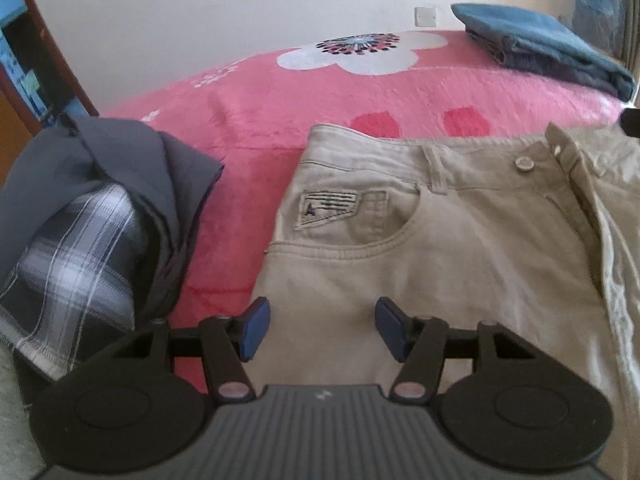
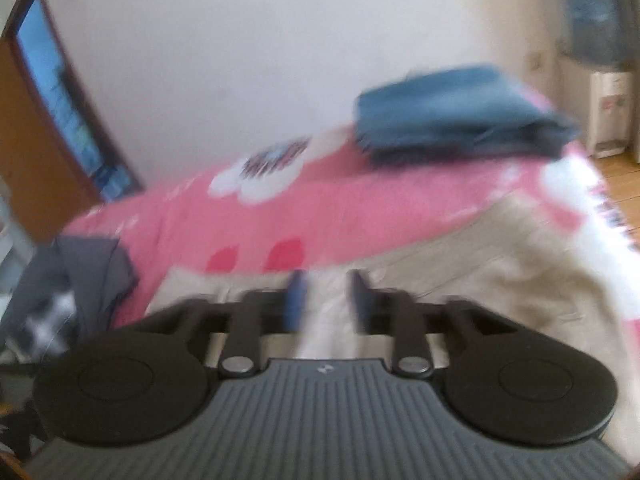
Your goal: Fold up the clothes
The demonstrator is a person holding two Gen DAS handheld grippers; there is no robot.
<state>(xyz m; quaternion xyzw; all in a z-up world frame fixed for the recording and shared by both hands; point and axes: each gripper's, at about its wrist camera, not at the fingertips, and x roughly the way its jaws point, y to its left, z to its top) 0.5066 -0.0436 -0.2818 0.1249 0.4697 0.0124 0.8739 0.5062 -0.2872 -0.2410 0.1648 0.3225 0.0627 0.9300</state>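
Observation:
Beige trousers (image 1: 460, 248) lie front-up on the pink bedspread (image 1: 320, 92), waistband far, button and open fly at the right. My left gripper (image 1: 322, 330) hovers open just over the left thigh, below the front pocket, with nothing between its blue pads. The right wrist view is blurred. There my right gripper (image 2: 325, 300) has its fingers close together on a pale fold of the trousers (image 2: 500, 264), which drape away to the right.
A folded blue denim garment (image 1: 540, 44) (image 2: 452, 112) sits at the far right of the bed. A heap of grey and plaid clothes (image 1: 100, 200) (image 2: 80, 280) lies at the left edge. A white wall stands behind, a wooden door frame (image 2: 36, 152) left.

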